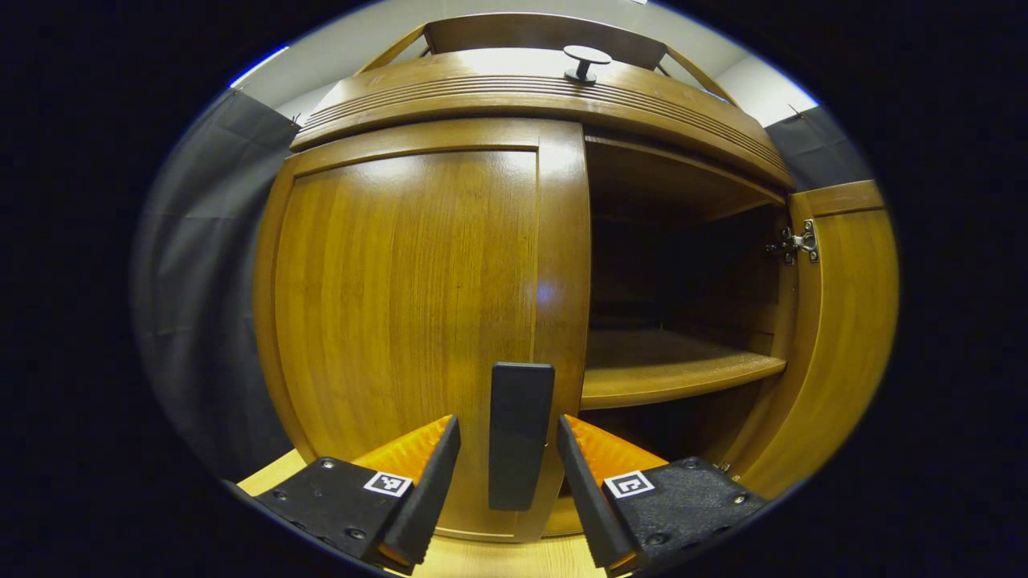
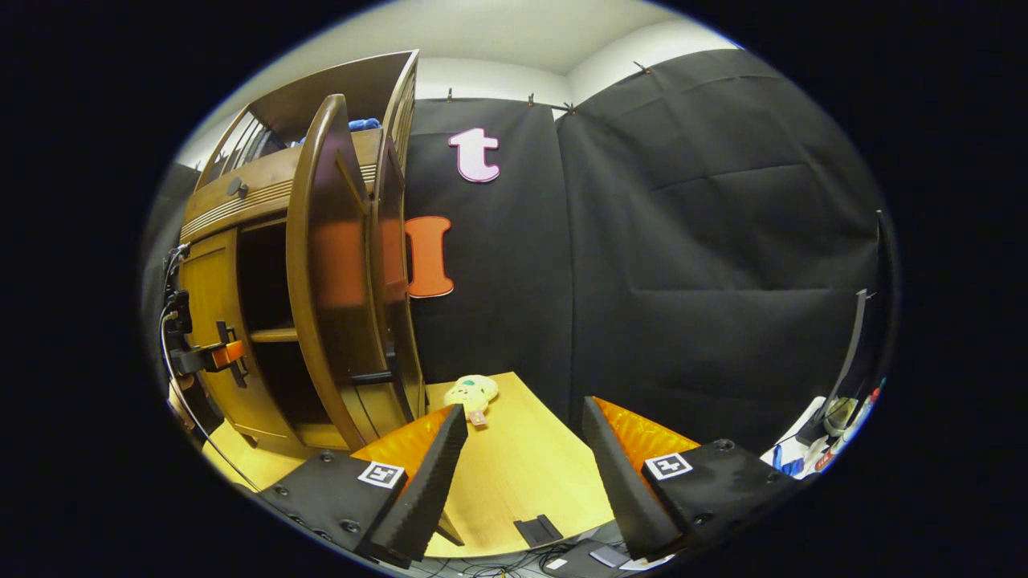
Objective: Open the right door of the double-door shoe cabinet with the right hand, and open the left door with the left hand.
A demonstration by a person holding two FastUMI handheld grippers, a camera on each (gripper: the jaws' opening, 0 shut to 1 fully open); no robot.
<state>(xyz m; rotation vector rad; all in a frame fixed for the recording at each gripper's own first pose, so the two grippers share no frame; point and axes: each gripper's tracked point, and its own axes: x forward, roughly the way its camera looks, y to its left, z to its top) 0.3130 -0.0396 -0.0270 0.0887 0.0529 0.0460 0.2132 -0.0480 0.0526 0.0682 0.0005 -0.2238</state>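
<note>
The left gripper (image 1: 508, 474) sits nearest the lens, its fingers spread on either side of the dark upright handle (image 1: 520, 433) without visibly pressing it. That handle stands at the inner edge of the closed left door (image 1: 418, 321). The right door (image 2: 325, 265) stands wide open, shelf (image 1: 666, 365) bared. The right gripper (image 2: 522, 474) hangs open and empty over the table (image 2: 522, 449). The door looks stiff, glossy and fairly heavy on its hinge; the handle is the grip, pulled outward in an arc
</note>
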